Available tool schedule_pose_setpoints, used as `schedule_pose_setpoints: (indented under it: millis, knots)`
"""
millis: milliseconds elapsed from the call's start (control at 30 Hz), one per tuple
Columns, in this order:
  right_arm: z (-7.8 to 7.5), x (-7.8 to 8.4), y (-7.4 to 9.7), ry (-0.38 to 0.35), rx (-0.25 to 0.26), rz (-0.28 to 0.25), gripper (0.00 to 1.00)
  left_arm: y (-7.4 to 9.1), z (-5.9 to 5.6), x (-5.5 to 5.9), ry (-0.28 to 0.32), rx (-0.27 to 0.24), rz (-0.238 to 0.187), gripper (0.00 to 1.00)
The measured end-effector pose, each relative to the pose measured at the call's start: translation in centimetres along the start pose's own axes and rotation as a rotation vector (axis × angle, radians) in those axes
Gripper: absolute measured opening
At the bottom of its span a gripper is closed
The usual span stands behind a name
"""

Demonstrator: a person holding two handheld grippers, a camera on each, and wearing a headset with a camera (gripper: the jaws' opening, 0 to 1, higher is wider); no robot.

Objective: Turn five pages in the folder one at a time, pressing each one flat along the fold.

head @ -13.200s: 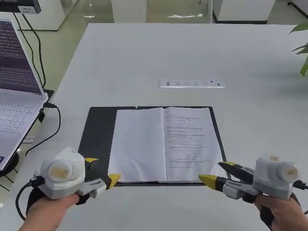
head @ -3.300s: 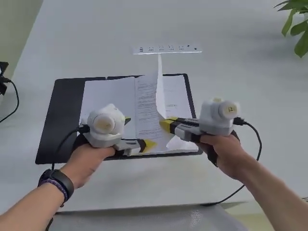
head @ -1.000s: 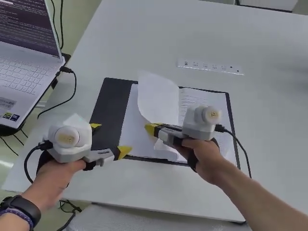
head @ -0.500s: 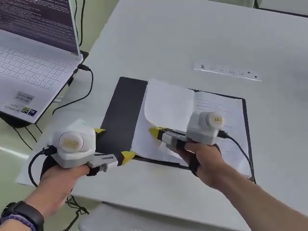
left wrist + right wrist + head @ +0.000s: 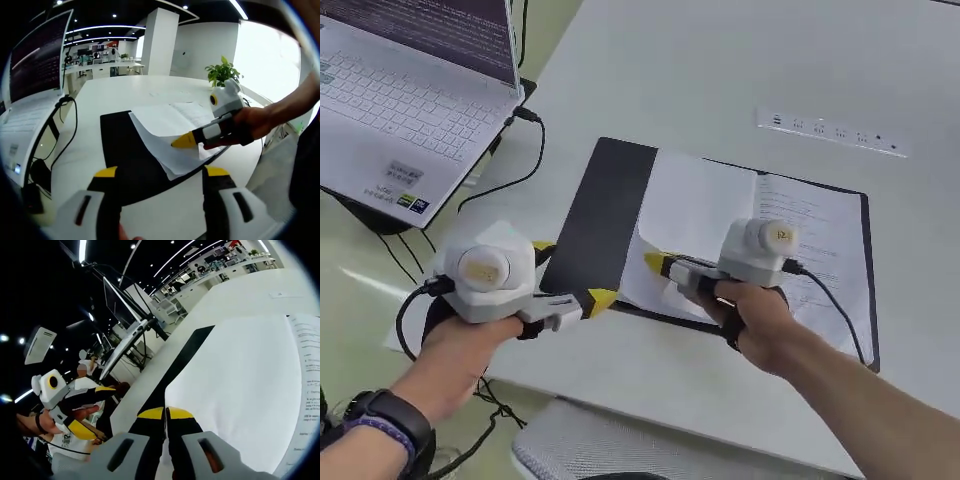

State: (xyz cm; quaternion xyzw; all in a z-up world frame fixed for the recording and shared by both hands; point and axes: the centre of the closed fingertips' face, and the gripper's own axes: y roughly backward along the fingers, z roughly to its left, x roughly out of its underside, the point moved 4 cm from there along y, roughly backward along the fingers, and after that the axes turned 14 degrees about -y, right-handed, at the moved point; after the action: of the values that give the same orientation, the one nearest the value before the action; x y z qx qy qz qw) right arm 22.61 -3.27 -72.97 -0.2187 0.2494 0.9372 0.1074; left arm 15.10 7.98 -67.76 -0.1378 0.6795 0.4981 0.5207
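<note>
Right gripper [image 5: 655, 262] pinching page [image 5: 695, 205] at left edge, jaws closed. Page lying over left half of folder [image 5: 605, 210], its near corner hiding behind gripper. Left gripper [image 5: 572, 272] hovering, jaws apart, beside folder's near-left corner.

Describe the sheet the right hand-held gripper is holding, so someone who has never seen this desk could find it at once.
On the white workbench lies an open black folder. Over its left half rests a white sheet, its near edge pinched in the right hand-held gripper. Unlike the printed page to its right, its face is blank.
</note>
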Motion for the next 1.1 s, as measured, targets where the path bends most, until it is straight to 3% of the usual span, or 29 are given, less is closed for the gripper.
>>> schedule_pose_setpoints:
  millis: [600, 767, 1100]
  knots:
    - [-2.8, 1.7, -2.2, -0.049, 0.052, 0.078, 0.04, 0.4, 0.1, 0.5, 0.028, -0.025, -0.004, 0.66]
    - [-2.9, 1.8, -2.3, -0.056, 0.057, 0.076, 0.04, 0.5, -0.1, 0.5, 0.024, -0.026, 0.001, 0.66]
    - [-1.8, 1.9, -2.2, -0.048, 0.002, 0.090, 0.19, -0.3, 0.1, -0.5, -0.012, -0.011, 0.002, 0.64]
